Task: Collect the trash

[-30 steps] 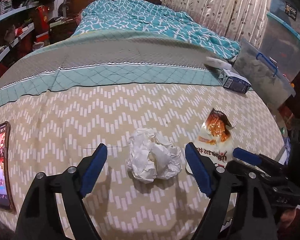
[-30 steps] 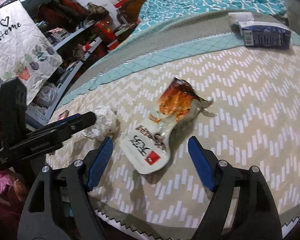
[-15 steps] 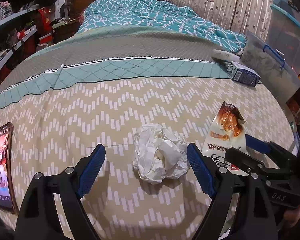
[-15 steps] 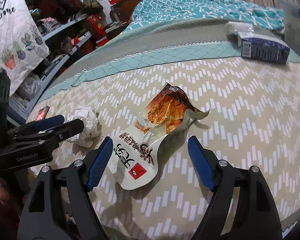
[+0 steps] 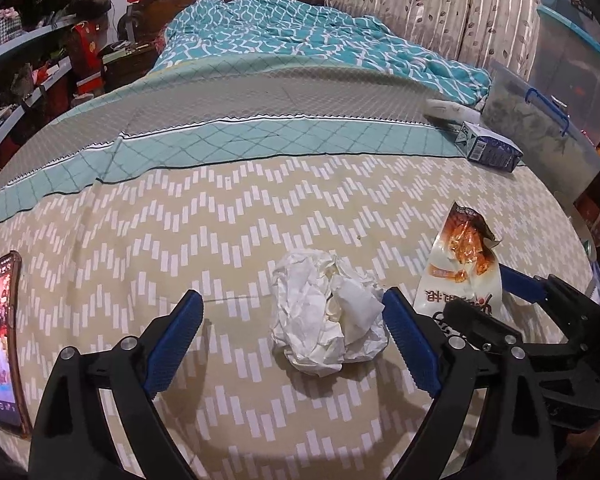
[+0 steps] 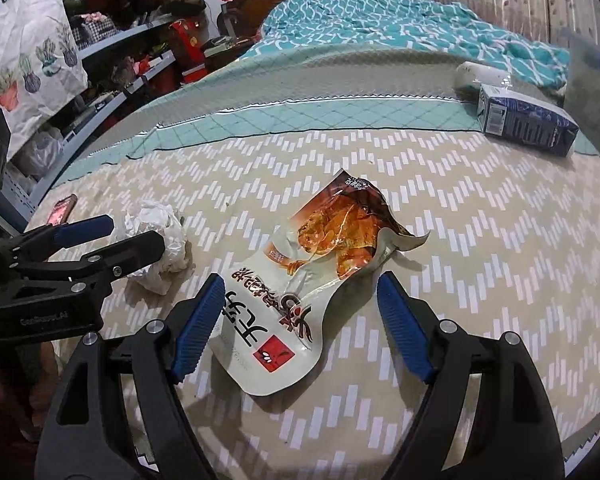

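While both grippers gape, a phone (image 5: 0, 344) lies left of crumpled paper (image 5: 326, 312)

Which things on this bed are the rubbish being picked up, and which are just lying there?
Rubbish:
crumpled paper, between the left gripper fingers
empty snack packet, between the right gripper fingers

Lying about:
phone
blue carton
teal quilt
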`<state>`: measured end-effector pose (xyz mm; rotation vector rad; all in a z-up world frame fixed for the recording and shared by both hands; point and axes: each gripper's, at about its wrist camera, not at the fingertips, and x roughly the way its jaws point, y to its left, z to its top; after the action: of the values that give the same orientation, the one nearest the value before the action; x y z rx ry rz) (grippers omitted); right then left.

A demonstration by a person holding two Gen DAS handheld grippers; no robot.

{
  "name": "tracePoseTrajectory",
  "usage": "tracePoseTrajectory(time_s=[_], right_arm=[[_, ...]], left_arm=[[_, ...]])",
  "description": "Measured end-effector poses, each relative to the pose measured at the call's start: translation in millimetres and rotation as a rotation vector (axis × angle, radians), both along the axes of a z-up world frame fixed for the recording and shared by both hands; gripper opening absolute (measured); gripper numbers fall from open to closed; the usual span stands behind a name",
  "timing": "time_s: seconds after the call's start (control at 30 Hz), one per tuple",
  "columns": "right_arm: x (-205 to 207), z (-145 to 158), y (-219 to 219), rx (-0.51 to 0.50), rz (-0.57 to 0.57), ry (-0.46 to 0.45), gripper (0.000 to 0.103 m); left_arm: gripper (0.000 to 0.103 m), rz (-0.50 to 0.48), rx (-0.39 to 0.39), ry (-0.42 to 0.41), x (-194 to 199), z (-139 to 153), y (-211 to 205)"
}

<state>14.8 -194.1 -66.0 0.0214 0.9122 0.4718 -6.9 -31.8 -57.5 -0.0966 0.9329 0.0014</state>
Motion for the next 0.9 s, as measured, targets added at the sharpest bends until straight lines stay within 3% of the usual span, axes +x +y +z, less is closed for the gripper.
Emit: tracePoseTrajectory(time_s=[0.1, 0.17, 0.2, 0.23, 0.33, 0.37, 0.63, 0.67, 0.9], right_arm=[[0.9, -0.1, -2.8, 0.002, -0.002, -0.002, 0.079], [0.2, 0.4, -1.5, -0.014, 0.001, -0.012, 0.073], [-0.8, 1.2, 0.1, -0.016, 0.009, -0.016, 0.056], [-2.1, 2.5, 1.6, -0.003, 0.019, -0.014, 0.040], [-2.8, 6.2, -4.9, 0.024, 0.008, -0.021, 0.029], [-1.3, 6.5, -9.7, 0.055, 0.007, -0.007, 0.029], [3.0, 15.6, -57.8, 0.171, -0.099, -0.025, 0.016], [4.7, 16.7, -67.5, 0.184, -0.120, -0.029, 0.010], [9.8, 9.6, -151.0, 0.292, -0.299, -0.044, 0.010]], left_arm=[[0.087, -0.002, -0.018, 0.001, -1.2, -0.6, 4.4], [0.086, -0.008, -0.049, -0.001, -1.8, -1.7, 7.8], [0.084, -0.014, -0.056, -0.004, -2.3, -2.2, 8.7], [0.072, -0.033, -0.066, -0.005, -2.2, -3.3, 8.7], [0.042, -0.089, -0.145, -0.002, -2.5, -0.9, 9.2], [0.040, -0.097, -0.143, -0.001, -1.4, 0.5, 6.9], [0.037, -0.200, -0.220, 0.025, 20.7, 12.1, -31.2], [0.037, -0.221, -0.218, 0.027, 24.9, 14.5, -40.7], [0.037, -0.400, -0.155, 0.077, 62.1, 14.0, -134.1]])
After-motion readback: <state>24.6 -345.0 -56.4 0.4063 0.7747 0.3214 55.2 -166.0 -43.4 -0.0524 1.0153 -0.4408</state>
